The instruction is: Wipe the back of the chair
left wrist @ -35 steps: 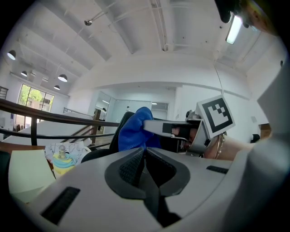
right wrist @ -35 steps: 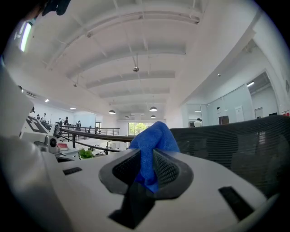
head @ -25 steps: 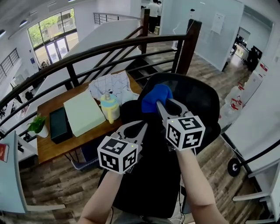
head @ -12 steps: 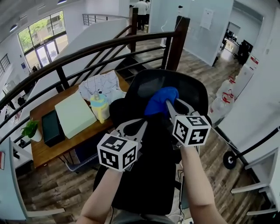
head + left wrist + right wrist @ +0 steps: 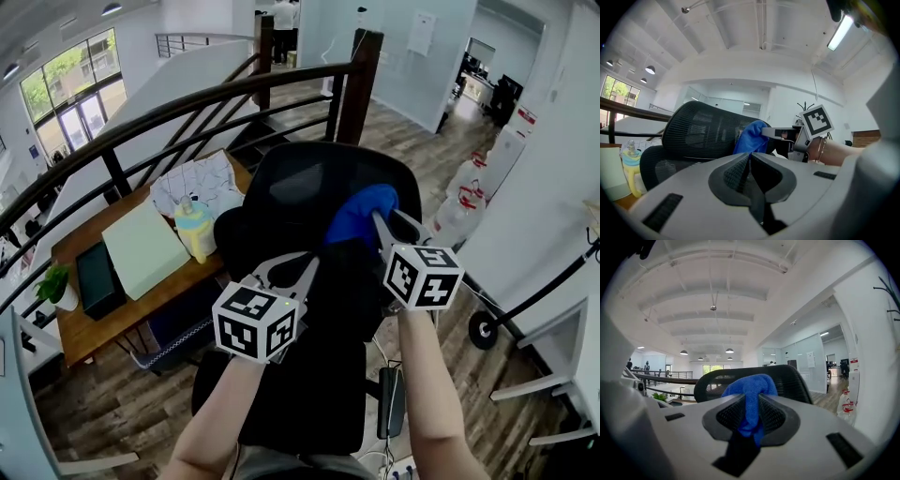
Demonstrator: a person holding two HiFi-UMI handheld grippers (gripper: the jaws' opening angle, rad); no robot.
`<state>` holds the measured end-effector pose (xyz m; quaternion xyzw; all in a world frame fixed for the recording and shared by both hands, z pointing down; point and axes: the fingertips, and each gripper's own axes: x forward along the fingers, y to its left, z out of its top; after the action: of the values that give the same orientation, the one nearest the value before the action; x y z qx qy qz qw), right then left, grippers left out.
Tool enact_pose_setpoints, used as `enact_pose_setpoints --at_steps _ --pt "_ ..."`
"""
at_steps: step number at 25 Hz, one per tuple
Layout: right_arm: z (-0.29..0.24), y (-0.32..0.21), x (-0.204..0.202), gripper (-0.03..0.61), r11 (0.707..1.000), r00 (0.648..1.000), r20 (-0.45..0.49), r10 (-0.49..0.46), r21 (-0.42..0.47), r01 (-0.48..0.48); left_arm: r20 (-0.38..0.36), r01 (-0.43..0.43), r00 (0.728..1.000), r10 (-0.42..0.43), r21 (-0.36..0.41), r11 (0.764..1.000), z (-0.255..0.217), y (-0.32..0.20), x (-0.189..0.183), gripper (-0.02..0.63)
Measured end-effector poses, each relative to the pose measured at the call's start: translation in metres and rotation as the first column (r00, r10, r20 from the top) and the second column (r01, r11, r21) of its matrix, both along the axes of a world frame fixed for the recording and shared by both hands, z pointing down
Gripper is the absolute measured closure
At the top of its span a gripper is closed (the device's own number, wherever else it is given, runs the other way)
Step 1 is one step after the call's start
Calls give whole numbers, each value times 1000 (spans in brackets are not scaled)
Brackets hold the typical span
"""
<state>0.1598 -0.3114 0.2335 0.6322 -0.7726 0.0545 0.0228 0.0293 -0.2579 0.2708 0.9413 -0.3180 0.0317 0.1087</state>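
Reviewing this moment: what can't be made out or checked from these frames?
- Whether the blue cloth actually presses on the chair back: in the head view and the right gripper view, the cloth itself covers the contact spot.
- Chair's lower part: in the head view, behind both forearms and the left gripper, then cut off by the bottom edge.
- Print on the yellow bottle: too small in the head view.

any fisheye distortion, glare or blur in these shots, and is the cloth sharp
Head view: the railing bows from wide-angle distortion, and the blue cloth is sharp against the black chair. Left gripper view: fisheye circle with dark corners, and the ceiling lamp is blown out white. Right gripper view: same fisheye, cloth crisp.
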Motion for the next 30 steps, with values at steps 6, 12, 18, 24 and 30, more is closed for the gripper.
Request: enact_pose_setpoints --at_steps 6,12,18,24,30 --pt "-2 20 31 486 999 999 1 54 11 -54 -4 -24 1000 24 -21 999 6 14 12 588" --pt "-2 37 47 485 997 997 -5 81 13 -81 -14 -26 1000 25 -41 999 11 25 14 588" --pt "3 56 53 485 994 994 -10 106 17 -106 -14 -14 1000 13 -56 998 18 32 10 588" --pt "26 70 21 485 999 999 -4 44 2 -44 -5 21 1000 -22 -79 997 28 31 -9 588" --pt "61 62 -29 485 995 997 16 -77 -55 78 -7 74 997 -75 -129 989 46 29 -36 588"
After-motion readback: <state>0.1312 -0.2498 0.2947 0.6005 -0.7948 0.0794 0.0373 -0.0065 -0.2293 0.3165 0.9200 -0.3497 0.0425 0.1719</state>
